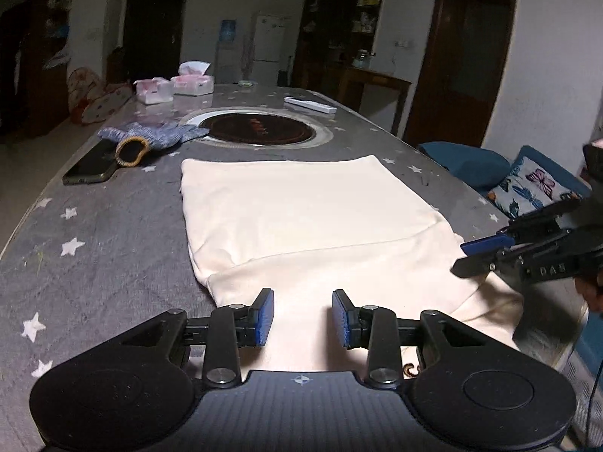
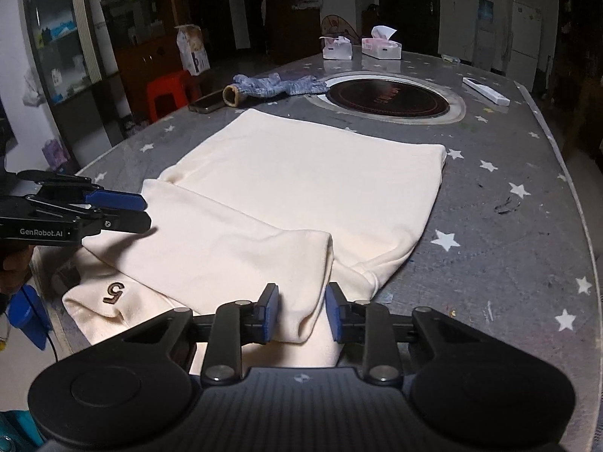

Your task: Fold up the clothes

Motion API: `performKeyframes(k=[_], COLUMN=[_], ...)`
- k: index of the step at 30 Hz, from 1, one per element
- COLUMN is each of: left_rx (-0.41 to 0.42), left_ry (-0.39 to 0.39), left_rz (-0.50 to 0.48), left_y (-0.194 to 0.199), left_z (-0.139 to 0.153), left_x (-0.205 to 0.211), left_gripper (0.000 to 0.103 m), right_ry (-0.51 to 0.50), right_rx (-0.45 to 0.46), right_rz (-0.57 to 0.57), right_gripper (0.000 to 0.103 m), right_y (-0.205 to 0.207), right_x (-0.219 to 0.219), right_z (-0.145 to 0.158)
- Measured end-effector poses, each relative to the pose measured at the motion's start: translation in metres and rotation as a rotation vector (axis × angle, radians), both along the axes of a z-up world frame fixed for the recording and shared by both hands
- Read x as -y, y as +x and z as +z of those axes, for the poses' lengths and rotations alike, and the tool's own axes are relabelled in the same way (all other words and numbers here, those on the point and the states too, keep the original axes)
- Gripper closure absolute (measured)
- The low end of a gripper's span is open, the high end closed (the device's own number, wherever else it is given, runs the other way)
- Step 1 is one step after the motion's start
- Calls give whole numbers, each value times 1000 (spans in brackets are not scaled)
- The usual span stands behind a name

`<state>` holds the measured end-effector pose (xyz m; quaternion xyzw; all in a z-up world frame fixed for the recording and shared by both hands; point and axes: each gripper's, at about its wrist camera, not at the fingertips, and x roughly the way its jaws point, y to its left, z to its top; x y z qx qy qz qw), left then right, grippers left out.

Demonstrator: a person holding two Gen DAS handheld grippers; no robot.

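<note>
A cream garment [image 1: 301, 207] lies flat on the grey star-patterned table [image 1: 113, 245], its near part folded over the body. In the right wrist view the garment [image 2: 301, 173] shows a small brown "5" mark [image 2: 115, 292] near the table edge. My left gripper [image 1: 302, 316] is open just over the near edge of the cloth, with nothing pinched. My right gripper [image 2: 302, 312] is open too, and the rounded end of a folded sleeve [image 2: 264, 263] lies between its fingers. Each gripper shows in the other's view: the right gripper [image 1: 467, 258] at the cloth's right edge, the left gripper [image 2: 143, 213] at its left.
Behind the garment are a round inset hob [image 1: 258, 128], a blue knitted glove [image 1: 150, 137], a dark phone [image 1: 90, 167], a white remote [image 1: 309, 104] and two tissue packs [image 1: 192, 83]. A blue sofa with a butterfly cushion [image 1: 527, 188] is past the table's right edge. A red stool [image 2: 169, 90] stands to the left.
</note>
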<state>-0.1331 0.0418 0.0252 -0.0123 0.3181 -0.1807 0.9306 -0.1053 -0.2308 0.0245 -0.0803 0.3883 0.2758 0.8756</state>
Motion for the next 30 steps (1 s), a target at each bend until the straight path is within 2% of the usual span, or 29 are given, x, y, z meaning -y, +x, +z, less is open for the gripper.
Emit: performKeyframes(k=[4,5,10,13,15,18,24,30], left_rx=[3,3,10,16,22,31,46,34], left_ry=[4,6,29,48,58,63,67,110], left_rz=[-9,-11,-37,-51,-59,-76,-117,-186], left_y=[3,3,1,1,0,1,4,-7], left_z=[-2,-2,-1,1,4,7,14,12], left_x=[-3,-4,-6,-4,-3,1,12,16], left_gripper=[66,66,57,55,49,48,48,48], right_ry=[-6,-3,10,-33,-38,-18,24,2], right_rx=[-5,0,19,-14,-39,12,90,36], right_rz=[-2,-5,-17,-33,-62,-73,25,76], right_gripper=[98,98,99,99,99,98,98,97], right_y=[-3,-4,-19,-20,-15,-15,-6,13], right_x=[-2,-2,5,6,11,15,-3,-18], right_z=[4,7,28,17,9,16,25,2])
